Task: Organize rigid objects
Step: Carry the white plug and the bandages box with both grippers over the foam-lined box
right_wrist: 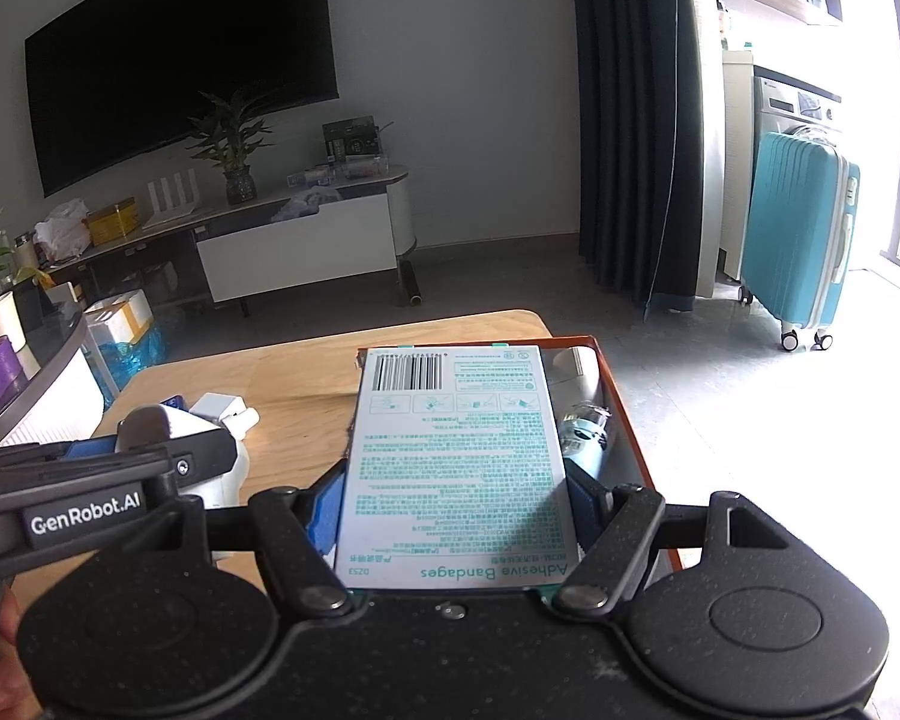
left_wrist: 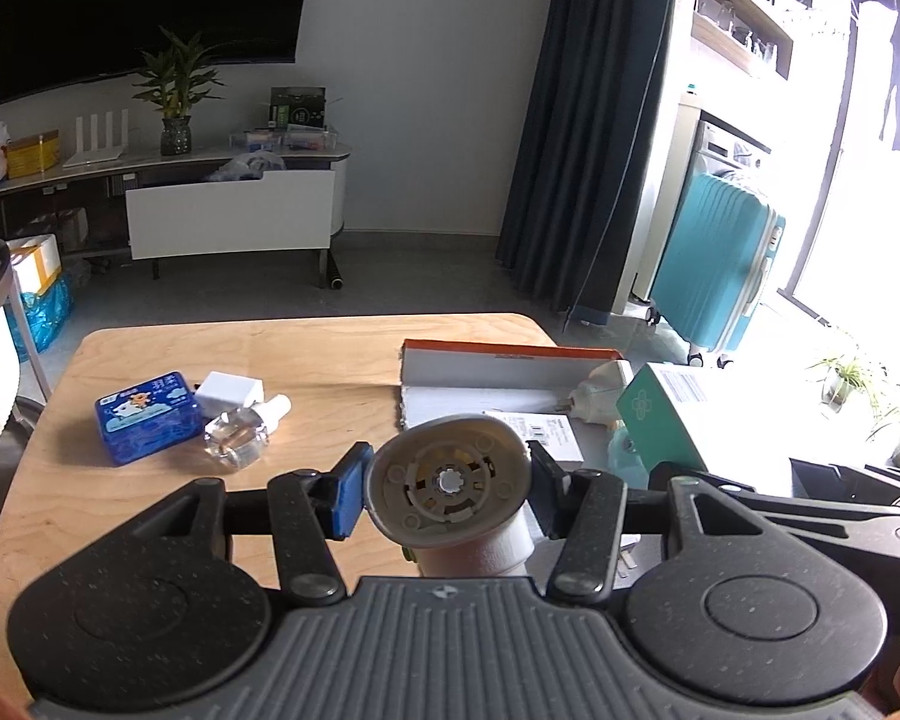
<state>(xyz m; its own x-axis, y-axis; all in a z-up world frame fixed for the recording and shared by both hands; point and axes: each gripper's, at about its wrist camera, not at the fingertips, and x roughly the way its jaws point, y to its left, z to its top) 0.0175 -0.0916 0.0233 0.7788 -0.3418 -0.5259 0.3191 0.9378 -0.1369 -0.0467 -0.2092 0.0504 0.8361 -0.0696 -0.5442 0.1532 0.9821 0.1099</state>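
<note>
Rigid household items are being gathered into an orange-rimmed cardboard tray (left_wrist: 510,381) at the far right corner of a wooden table (left_wrist: 330,354). Both grippers are loaded. The left gripper (left_wrist: 447,489) is clamped on a beige plug-in vaporizer (left_wrist: 450,480), its blue pads pressing the rounded shell from either side, carried above the table just short of the tray's near edge. The right gripper (right_wrist: 453,504) grips a flat box of adhesive bandages (right_wrist: 456,450) by its long sides and holds it over the tray, printed back facing up.

Some sorting appears done: a second beige plug-in unit (left_wrist: 597,393) and a small clear bottle (right_wrist: 585,426) already lie in the tray, along with a paper label. Work remains at the near left part of the table, where a blue tin (left_wrist: 147,417), a white charger (left_wrist: 229,393) and a clear refill bottle (left_wrist: 240,435) sit bunched together, touching or nearly so, well apart from the tray. By this reading the job is roughly half finished, with two items about to land and three still to collect.
</note>
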